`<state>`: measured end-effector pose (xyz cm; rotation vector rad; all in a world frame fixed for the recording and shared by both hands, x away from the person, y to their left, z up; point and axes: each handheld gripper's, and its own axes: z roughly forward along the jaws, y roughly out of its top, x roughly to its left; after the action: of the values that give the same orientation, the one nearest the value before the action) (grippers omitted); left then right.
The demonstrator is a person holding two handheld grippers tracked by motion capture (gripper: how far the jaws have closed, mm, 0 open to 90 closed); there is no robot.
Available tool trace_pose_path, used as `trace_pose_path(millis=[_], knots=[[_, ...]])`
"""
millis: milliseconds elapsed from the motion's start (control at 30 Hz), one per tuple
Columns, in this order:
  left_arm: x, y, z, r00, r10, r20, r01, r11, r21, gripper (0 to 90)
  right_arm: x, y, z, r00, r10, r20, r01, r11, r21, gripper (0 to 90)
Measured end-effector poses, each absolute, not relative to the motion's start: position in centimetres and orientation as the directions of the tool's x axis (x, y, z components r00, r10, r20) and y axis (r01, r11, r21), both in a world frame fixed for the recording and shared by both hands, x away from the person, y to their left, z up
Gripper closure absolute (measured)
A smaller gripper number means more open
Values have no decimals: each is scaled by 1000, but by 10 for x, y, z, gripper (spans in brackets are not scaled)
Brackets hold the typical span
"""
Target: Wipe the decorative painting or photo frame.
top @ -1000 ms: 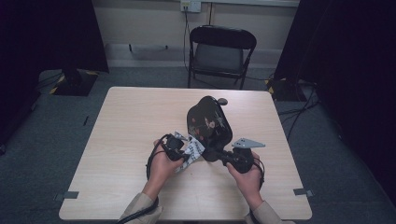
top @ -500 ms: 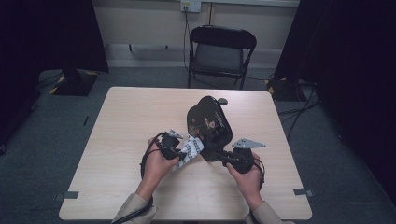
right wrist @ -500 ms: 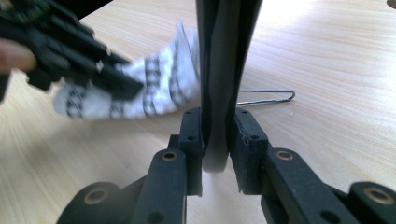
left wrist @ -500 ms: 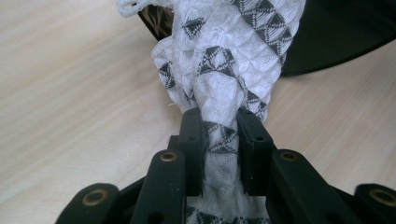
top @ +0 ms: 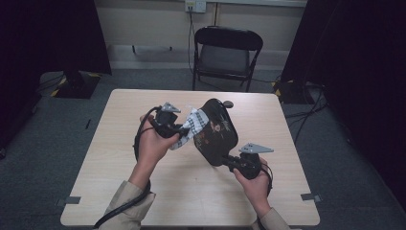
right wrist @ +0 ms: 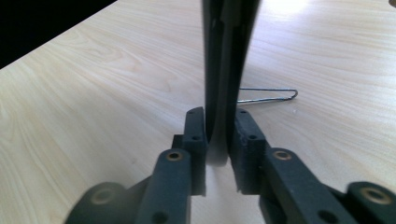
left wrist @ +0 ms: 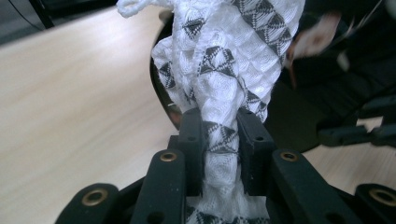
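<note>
High view, at the table: a white cloth with a dark triangle pattern is pinched in the left gripper and has been lifted clear of the pale wooden table since a second ago, trailing from a black rounded pouch with a floral print. The pouch's rim is clamped in the right gripper, held low and steady. The cloth is judged to be partway drawn out.

A black pouch with a small floral print stands on edge, tilted, above the middle of the table. A white cloth with dark triangles, bunched into a rope, hangs out of its left side.
</note>
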<state>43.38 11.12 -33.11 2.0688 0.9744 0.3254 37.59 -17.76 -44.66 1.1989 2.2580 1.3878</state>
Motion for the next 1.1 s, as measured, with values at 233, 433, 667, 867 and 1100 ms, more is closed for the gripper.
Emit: trace_pose_path(millis=[233,433,667,867,1100], knots=[[440,96,-294,680,728,-92,481,-348,805,739,376,-174,-445,-626,753,205,525,212,824,788],[446,80,-288,688,722,-79,476,-367,799,741,376,-172,-445,-625,754,201,523,213,825,789],[448,74,-300,693,716,-81,482,-377,791,742,378,-171,-446,-623,755,205,524,209,825,789],[446,75,-310,695,716,-62,481,-400,780,742,379,-171,-445,-623,755,205,524,208,826,790],[446,76,-329,692,718,-69,500,-408,764,742,380,-170,-445,-622,756,207,524,205,826,789]])
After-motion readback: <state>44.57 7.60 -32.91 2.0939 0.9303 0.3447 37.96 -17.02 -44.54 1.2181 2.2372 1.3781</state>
